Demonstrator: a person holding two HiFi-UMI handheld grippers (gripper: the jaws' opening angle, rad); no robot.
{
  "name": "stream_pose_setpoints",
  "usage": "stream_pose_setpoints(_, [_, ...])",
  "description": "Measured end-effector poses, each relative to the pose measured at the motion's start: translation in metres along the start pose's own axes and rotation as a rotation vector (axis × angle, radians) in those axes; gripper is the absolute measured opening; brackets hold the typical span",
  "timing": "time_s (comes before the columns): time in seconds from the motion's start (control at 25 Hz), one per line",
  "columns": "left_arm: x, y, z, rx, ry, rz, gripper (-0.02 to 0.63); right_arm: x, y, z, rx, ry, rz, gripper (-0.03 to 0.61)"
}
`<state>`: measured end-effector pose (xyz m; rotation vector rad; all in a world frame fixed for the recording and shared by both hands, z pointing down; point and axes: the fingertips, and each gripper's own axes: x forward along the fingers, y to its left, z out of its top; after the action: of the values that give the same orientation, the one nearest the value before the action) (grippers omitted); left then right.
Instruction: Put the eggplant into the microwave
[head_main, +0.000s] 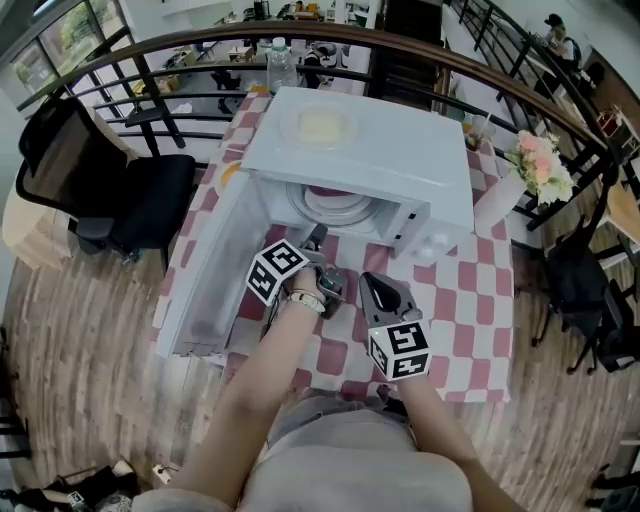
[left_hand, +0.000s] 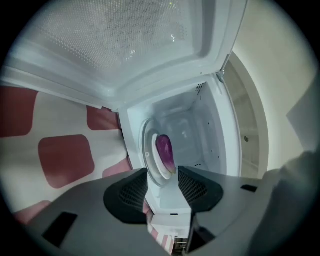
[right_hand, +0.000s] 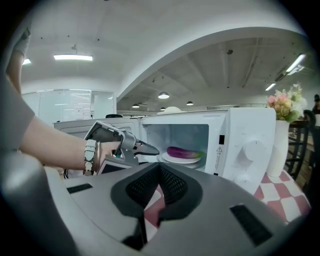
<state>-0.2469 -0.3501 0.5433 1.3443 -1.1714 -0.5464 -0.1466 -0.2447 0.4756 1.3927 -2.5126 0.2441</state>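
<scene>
**Ana:** Red-and-white checked cloth (head_main: 470, 300) covers the surface, yes? And where is the eggplant?

**Ben:** Yes. The eggplant (right_hand: 184, 151) is inside the microwave (head_main: 400, 160). It lies on a white plate (right_hand: 181, 160) in the middle of the cavity, purple, with its green stem end toward the dial (right_hand: 252, 150) side.

**Ana:** Is the door shut on it?

**Ben:** No. The door (head_main: 205, 275) stands wide open on the microwave's left side.

**Ana:** How do the grippers stand?

**Ben:** The left gripper (left_hand: 162, 181) is just in front of the open cavity and points into it. Its fingers (left_hand: 131, 192) are apart with nothing between them. The eggplant and plate show beyond the gap, clear of the pads. A bracelet (right_hand: 90, 156) sits on that wrist.

**Ana:** And the other one?

**Ben:** The right gripper (right_hand: 160, 172) is in front of the microwave too, nearer the dial side and farther back from the opening than the left one. Its fingers (right_hand: 172, 186) are together and hold nothing.

**Ana:** What else is around the microwave?

**Ben:** A white vase with pink flowers (head_main: 540, 165) stands just to its right on the cloth. A clear bottle (head_main: 282, 62) is behind it. A black chair (head_main: 120, 200) is off to its left, past the edge of the surface. A curved dark railing (head_main: 450, 62) runs behind it all, above a wooden floor (head_main: 90, 320).
</scene>
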Motion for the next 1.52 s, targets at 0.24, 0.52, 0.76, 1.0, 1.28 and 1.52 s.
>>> stream_pose_setpoints(0.24, [-0.028,0.001,-0.005,0.099,-0.011,0.006,0.043,-0.01,0.004,0.01,-0.012,-0.031,0.011,0.025])
stream_pose_setpoints(0.52, [-0.05,-0.03,-0.017,0.318,0.007,-0.104,0.003,-0.021,0.001,0.022,-0.021,-0.074,0.007,0.025])
stream_pose_setpoints(0.76, [-0.071,-0.061,-0.023,0.549,-0.043,-0.161,0.003,-0.027,-0.002,0.03,-0.023,-0.103,0.005,0.025])
stream_pose_setpoints(1.0, [-0.095,-0.087,-0.029,0.701,-0.092,-0.233,0.003,-0.033,-0.002,0.03,-0.015,-0.117,0.008,0.025])
stream_pose_setpoints(1.28, [-0.112,-0.121,-0.053,0.999,-0.093,-0.36,0.003,-0.037,0.002,0.041,0.024,-0.171,0.037,0.024])
stream_pose_setpoints(1.52, [-0.117,-0.131,-0.074,1.225,-0.09,-0.405,0.003,-0.038,0.007,0.046,0.005,-0.198,0.05,0.023])
